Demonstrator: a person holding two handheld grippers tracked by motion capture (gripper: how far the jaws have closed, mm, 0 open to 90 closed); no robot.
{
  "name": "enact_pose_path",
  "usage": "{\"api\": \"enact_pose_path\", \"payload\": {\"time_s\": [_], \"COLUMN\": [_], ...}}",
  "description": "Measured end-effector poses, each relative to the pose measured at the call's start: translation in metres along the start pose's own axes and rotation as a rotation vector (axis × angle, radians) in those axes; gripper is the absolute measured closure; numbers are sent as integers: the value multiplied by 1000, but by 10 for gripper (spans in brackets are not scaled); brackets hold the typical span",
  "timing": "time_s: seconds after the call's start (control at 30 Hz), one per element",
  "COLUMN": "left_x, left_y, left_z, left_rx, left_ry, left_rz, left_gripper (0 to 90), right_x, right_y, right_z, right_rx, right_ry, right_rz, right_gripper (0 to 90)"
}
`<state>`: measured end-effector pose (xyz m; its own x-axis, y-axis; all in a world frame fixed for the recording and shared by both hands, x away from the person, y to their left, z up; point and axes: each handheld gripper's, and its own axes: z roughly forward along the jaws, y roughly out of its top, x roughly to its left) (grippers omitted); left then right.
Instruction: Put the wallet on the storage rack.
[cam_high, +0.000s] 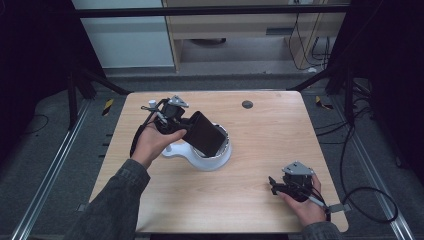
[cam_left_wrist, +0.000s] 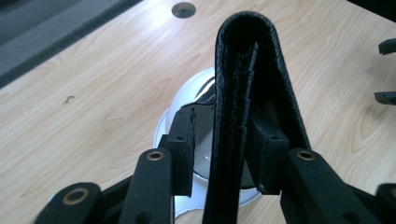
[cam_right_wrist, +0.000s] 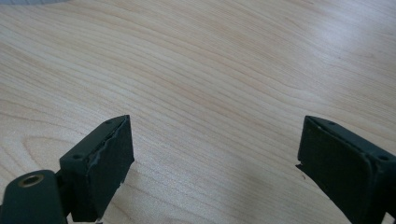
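Observation:
A black folded wallet (cam_high: 205, 132) leans over a white bowl-shaped stand (cam_high: 216, 161) with a shiny inside, its lower end down in the bowl. My left gripper (cam_high: 187, 127) is at the wallet's upper end. In the left gripper view the wallet (cam_left_wrist: 243, 70) stands on edge between the jaws above the bowl (cam_left_wrist: 187, 95). One jaw sits inside the fold and the other is a narrow gap off the leather, so the left gripper (cam_left_wrist: 224, 123) is slightly open around it. My right gripper (cam_high: 274, 184) rests near the table's front right, open wide and holding nothing (cam_right_wrist: 212, 154).
The wooden table (cam_high: 260, 135) has a round grey cable hole (cam_high: 247, 104) near its far edge. Black frame bars and loose cables (cam_high: 360, 200) surround the table. The right gripper's jaw tips (cam_left_wrist: 385, 70) show at the right edge of the left gripper view.

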<state>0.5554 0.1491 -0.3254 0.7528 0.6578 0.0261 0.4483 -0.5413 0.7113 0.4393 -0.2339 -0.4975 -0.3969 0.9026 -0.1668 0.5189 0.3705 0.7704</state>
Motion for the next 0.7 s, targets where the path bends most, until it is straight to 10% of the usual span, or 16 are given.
{"api": "enact_pose_path", "payload": {"time_s": [0.7], "left_x": [2], "left_y": [1], "left_z": [-27], "left_rx": [-91], "left_ry": [3], "left_rz": [-11], "left_gripper": [634], "right_x": [1], "right_y": [0], "right_z": [1], "right_rx": [8], "right_ry": [5], "right_rz": [5], "right_gripper": [106]}}
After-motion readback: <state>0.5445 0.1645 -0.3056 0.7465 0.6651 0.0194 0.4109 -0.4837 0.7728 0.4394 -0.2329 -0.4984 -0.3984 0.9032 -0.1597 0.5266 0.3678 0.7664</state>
